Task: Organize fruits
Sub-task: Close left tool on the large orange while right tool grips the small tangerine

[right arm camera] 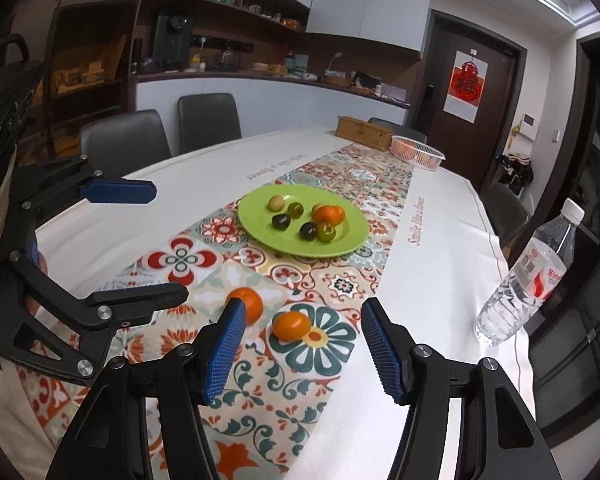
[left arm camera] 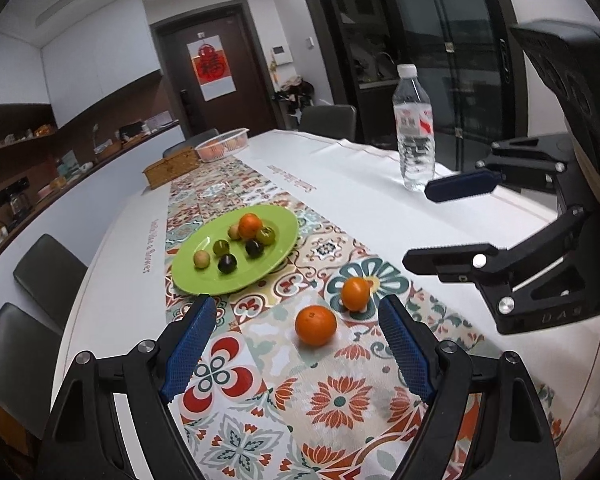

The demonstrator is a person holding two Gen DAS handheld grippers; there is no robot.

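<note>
Two oranges lie loose on the patterned runner. In the left wrist view the nearer orange point(left arm camera: 315, 325) sits just ahead of my open left gripper point(left arm camera: 296, 308), between the lines of its blue pads, and the second orange point(left arm camera: 355, 293) lies a little beyond to the right. My open right gripper point(right arm camera: 303, 305) hovers before that second orange point(right arm camera: 293, 325); the other orange point(right arm camera: 249, 302) is partly hidden behind its left finger. Neither gripper touches fruit. Farther along the runner a green plate point(left arm camera: 196, 276) point(right arm camera: 260, 224) holds one orange point(right arm camera: 329, 215) and several small dark, green and pale fruits.
A clear water bottle point(left arm camera: 414, 132) point(right arm camera: 528, 280) stands on the white cloth to the right. At the table's far end are a plastic basket point(right arm camera: 418, 152) with fruit and a wooden box point(right arm camera: 364, 132). Dark chairs point(right arm camera: 210, 120) line the table's left side.
</note>
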